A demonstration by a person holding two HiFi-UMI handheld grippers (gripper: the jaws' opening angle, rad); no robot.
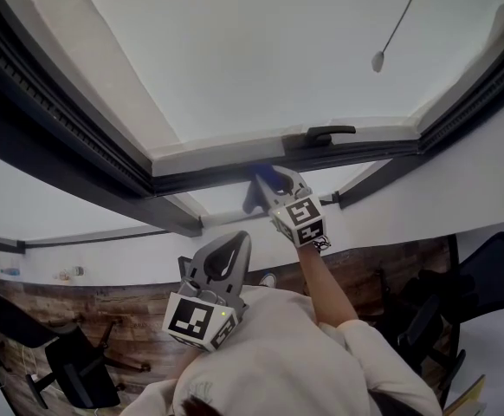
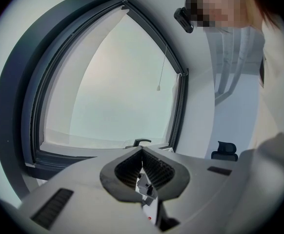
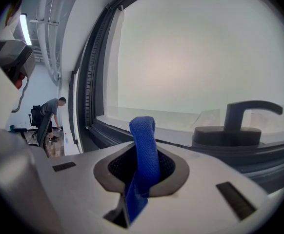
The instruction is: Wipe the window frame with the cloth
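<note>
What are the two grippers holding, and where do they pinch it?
The right hand-held gripper pinches a blue cloth near its fold, with the folded end poking out past the jaws. The left hand-held gripper is shut on nothing.

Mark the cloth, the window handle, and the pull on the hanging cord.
cloth (image 3: 143, 140): right gripper view, on the blue strip standing up between the jaws.
window handle (image 3: 253, 106): right gripper view, on its dark lever.
cord pull (image 1: 378, 60): head view, on the knob at the cord's lower end.
</note>
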